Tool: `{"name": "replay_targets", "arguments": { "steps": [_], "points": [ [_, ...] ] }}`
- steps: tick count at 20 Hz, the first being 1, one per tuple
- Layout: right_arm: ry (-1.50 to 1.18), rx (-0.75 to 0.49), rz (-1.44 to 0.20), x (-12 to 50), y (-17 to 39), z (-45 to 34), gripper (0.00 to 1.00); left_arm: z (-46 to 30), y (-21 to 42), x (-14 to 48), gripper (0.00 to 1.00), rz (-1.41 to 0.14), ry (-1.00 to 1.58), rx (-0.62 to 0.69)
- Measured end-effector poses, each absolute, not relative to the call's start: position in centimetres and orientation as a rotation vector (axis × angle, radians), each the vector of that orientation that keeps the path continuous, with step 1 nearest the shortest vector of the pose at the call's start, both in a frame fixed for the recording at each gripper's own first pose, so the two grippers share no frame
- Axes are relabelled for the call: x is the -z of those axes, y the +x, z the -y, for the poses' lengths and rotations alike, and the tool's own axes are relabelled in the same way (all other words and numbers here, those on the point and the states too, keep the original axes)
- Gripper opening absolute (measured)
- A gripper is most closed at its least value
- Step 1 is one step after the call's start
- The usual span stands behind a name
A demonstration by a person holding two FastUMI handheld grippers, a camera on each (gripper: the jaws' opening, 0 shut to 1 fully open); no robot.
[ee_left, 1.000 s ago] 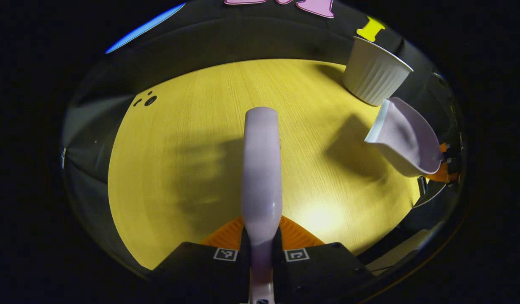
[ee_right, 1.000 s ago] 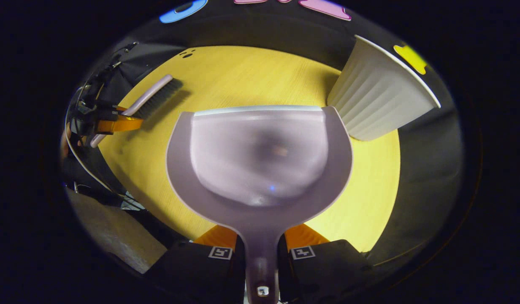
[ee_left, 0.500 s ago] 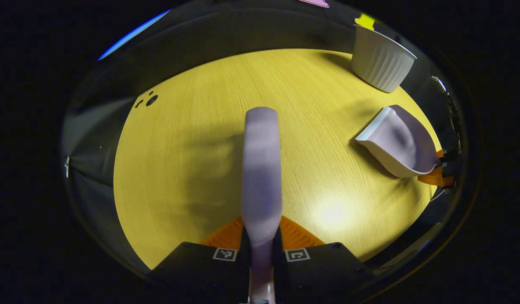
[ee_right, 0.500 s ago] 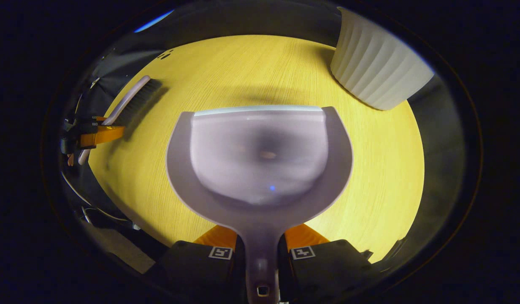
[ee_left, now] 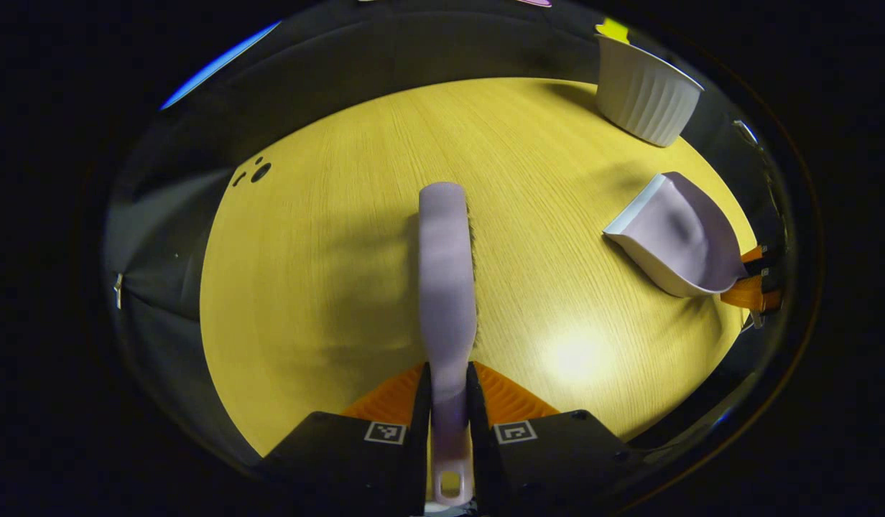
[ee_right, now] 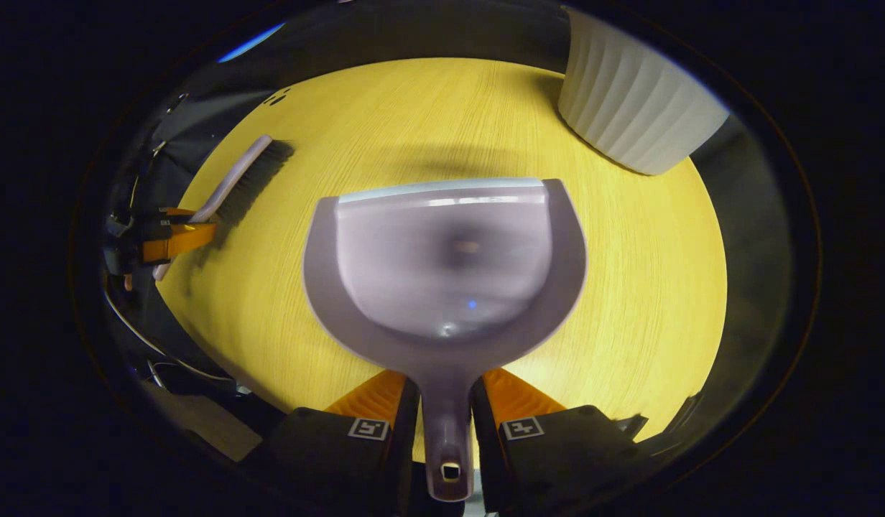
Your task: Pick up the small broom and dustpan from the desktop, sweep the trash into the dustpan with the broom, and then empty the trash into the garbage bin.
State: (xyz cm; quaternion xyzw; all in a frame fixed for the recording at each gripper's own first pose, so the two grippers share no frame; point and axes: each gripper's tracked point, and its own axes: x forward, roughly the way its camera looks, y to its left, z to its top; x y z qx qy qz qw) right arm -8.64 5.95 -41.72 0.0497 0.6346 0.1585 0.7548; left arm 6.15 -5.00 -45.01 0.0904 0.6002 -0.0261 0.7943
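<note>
I count one broom point(ee_left: 447, 273), one dustpan point(ee_right: 446, 266) and one ribbed white garbage bin point(ee_left: 645, 93) on the yellow wooden counter point(ee_left: 327, 251), and I have a claw on each of the first two.

My left claw point(ee_left: 448, 424) is closed down on the broom's handle, a finger pressed to each side of it. The broom runs straight away from me over the middle of the counter, pale back upward, with a thin fringe of bristles showing along its right edge. My right claw point(ee_right: 447, 431) is clamped the same way on the dustpan's handle, fingers squeezing it from both sides, the pan's mouth pointing away from me.

The left gripper view gives me the dustpan from the side point(ee_left: 676, 240), low over the counter near its right edge (I cannot tell whether it touches), with the bin beyond it near the far edge and well apart from the broom. It also shows small dark holes point(ee_left: 259, 172) in the counter's far left. The right gripper view gives the pan's hollow interior, where I make out no trash, the bin point(ee_right: 633, 108) close at the upper right, and the broom's dark bristles point(ee_right: 252, 183) down toward the counter at the left.
</note>
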Motion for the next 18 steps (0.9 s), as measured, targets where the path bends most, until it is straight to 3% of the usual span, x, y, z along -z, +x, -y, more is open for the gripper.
{"name": "replay_targets", "arguments": {
  "steps": [2,5,7,8,11,12,13,18],
  "points": [
    [0.112,-0.338,-1.355,39.7,-8.7,-5.3,0.39,4.4,6.1,43.6,0.3,-1.256,0.227,0.054],
    [0.092,-0.315,-1.274,35.9,-8.1,-4.1,0.42,4.1,6.1,40.5,0.3,-1.183,0.262,0.063],
    [0.081,-0.302,-1.176,32.6,-6.7,-4.0,0.46,3.7,6.3,38.1,0.3,-1.107,0.269,0.066],
    [0.086,-0.298,-1.115,30.8,-5.6,-4.1,0.41,3.9,6.8,36.6,0.3,-1.058,0.258,0.072],
    [0.101,-0.279,-0.918,25.3,-2.0,-4.3,0.41,6.7,9.7,30.9,0.3,-0.869,0.182,0.105],
    [0.107,-0.276,-0.848,23.4,-0.8,-4.4,0.41,7.6,10.3,29.1,0.38,-0.802,0.143,0.127],
    [0.112,-0.272,-0.776,21.6,0.5,-4.5,0.41,8.3,11.1,27.2,0.22,-0.736,0.105,0.14],
    [0.105,-0.257,-0.488,14.6,4.1,-4.5,0.41,8.9,13.9,19.1,0.25,-0.443,0.07,0.138]
  ]
}}
